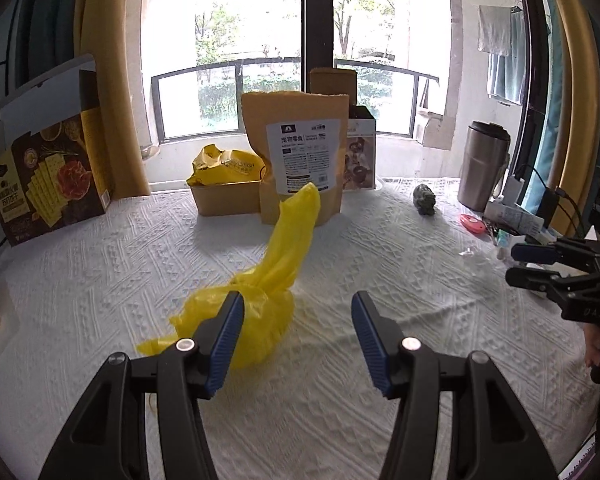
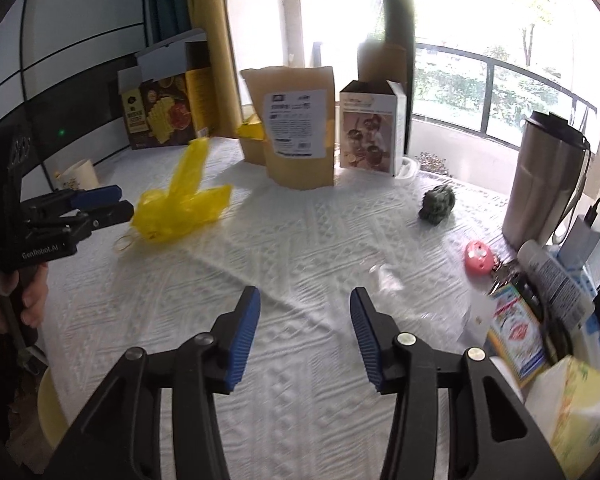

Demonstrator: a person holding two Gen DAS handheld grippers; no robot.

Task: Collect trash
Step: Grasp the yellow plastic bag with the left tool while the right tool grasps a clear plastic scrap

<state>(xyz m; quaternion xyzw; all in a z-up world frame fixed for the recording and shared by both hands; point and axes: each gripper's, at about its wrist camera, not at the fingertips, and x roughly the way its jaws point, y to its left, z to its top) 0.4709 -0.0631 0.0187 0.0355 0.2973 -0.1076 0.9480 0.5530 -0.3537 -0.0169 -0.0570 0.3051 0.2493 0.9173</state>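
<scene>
Since the yellow plastic bag (image 1: 256, 300) lies crumpled on the white tablecloth (image 1: 380, 248) in front of the kraft pouch (image 1: 300, 152), its tail stretching toward that pouch, my spread, empty left gripper (image 1: 298, 340) sits far nearer than my spread, empty right gripper (image 2: 304, 336).

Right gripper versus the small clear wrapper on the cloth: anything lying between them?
Nothing: in the right wrist view only bare white tablecloth separates the open right gripper from the clear wrapper.

Blown-out daylight through the window (image 1: 260, 40); fisheye-bent edges, right view slightly blurred.
</scene>
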